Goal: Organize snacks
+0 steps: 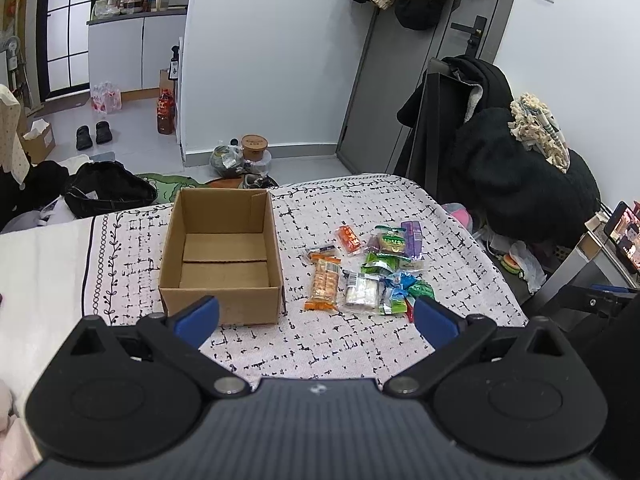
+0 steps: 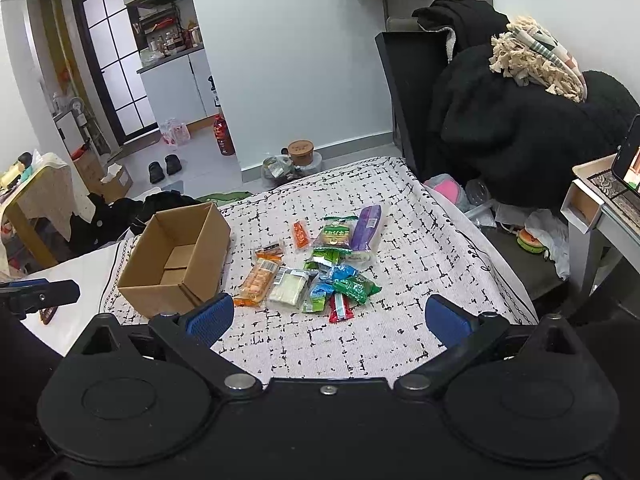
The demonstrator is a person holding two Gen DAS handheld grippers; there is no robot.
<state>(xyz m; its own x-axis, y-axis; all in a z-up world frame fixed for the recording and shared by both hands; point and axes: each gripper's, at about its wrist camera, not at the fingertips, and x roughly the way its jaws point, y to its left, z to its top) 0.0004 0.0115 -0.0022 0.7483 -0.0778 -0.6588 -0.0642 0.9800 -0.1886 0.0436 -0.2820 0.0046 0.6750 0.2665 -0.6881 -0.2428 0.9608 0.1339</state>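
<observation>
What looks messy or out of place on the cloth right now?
The snack packets lie in a loose, overlapping heap beside the cardboard box, which is empty. Nothing looks spilled or torn. Both grippers, left and right, are open.

Cloth [image 1: 360, 344]: white with black dashes, spread over the bed
Door [image 1: 400, 80]: grey, shut, dark clothes hung at its top
Chair [image 1: 448, 128]: black coats piled on it
Shoes [image 1: 93, 134]: 2, black, on the floor
Bottle [image 1: 166, 112]: red-brown, by the wall corner
Phone [image 1: 626, 236]: screen lit, at right
Tub [image 1: 254, 147]: brown, on the floor
</observation>
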